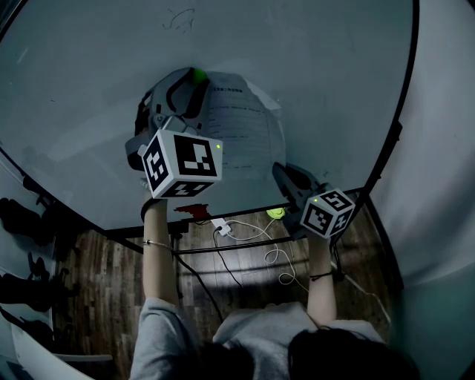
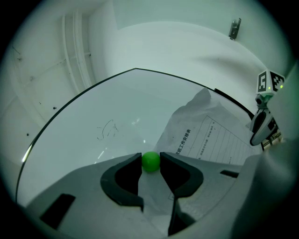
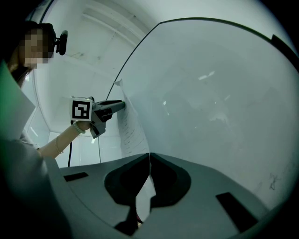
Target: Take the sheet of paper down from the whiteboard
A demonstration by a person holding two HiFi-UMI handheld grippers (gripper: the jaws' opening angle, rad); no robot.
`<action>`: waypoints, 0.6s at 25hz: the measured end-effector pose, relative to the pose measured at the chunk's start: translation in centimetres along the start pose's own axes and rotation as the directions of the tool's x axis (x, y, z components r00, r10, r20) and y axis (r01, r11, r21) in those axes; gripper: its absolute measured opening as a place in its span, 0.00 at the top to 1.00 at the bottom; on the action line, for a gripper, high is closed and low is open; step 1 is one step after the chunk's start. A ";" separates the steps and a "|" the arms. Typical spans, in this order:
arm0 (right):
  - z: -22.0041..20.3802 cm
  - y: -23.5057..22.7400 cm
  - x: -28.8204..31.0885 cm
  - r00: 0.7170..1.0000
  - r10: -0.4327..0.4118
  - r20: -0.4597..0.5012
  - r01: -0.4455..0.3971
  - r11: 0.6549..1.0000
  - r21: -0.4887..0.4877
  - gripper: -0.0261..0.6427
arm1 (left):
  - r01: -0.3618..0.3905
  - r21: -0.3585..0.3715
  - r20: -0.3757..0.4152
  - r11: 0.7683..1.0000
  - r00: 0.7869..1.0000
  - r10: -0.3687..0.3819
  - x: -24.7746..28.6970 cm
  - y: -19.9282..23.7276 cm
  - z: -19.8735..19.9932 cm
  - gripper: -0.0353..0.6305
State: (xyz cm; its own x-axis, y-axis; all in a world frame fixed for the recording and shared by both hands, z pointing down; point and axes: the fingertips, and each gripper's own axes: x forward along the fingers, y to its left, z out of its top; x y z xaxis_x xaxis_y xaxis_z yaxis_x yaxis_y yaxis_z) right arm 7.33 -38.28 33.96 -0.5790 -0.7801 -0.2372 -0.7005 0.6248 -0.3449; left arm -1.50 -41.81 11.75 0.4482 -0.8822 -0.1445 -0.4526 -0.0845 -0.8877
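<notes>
A printed sheet of paper [image 1: 241, 130] lies against the whiteboard [image 1: 82, 89]. My left gripper [image 1: 194, 82] is at the sheet's top edge, shut on a small green ball magnet [image 1: 198, 74]. In the left gripper view the magnet [image 2: 150, 161] sits pinched between the left gripper [image 2: 150, 163] tips, with the sheet [image 2: 210, 135] to the right. My right gripper [image 1: 280, 173] is at the sheet's lower right corner. In the right gripper view the right gripper [image 3: 149, 157] is shut on the sheet's thin edge, and the sheet [image 3: 131, 133] runs up to the left gripper [image 3: 117, 105].
The whiteboard's black frame [image 1: 393, 141] curves down the right side. A faint scribble [image 1: 180, 20] marks the board above the sheet. Below the board, a white power strip [image 1: 221, 227] and cables [image 1: 278, 260] lie on the wooden floor [image 1: 104, 282].
</notes>
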 end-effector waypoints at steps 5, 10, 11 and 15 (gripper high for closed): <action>-0.2 -0.2 -0.7 1.000 -0.015 -0.004 0.015 1.000 0.007 0.96 | 0.002 -0.008 0.001 1.000 1.000 -0.002 -0.1 -0.1 0.0 0.77; -0.7 -0.9 -1.8 0.999 -0.036 -0.017 0.036 0.999 0.011 0.96 | 0.000 -0.013 0.000 1.000 1.000 0.000 -0.1 -0.3 0.1 0.77; -0.7 -1.0 -1.9 0.999 -0.040 -0.018 0.041 0.999 0.010 0.96 | 0.000 -0.014 0.000 1.000 1.000 0.000 0.0 -0.3 0.1 0.77; -0.7 -1.4 -2.4 0.998 -0.062 -0.030 0.062 0.998 0.000 0.96 | -0.006 -0.016 0.002 1.000 1.000 0.006 0.0 -0.1 -0.1 0.77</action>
State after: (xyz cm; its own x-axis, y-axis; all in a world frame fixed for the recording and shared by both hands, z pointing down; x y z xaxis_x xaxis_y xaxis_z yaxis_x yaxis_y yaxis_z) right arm 9.35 -37.23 35.68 -0.5465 -0.8162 -0.1877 -0.7353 0.5749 -0.3589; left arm -1.54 -41.90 11.85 0.4468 -0.8819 -0.1506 -0.4673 -0.0865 -0.8798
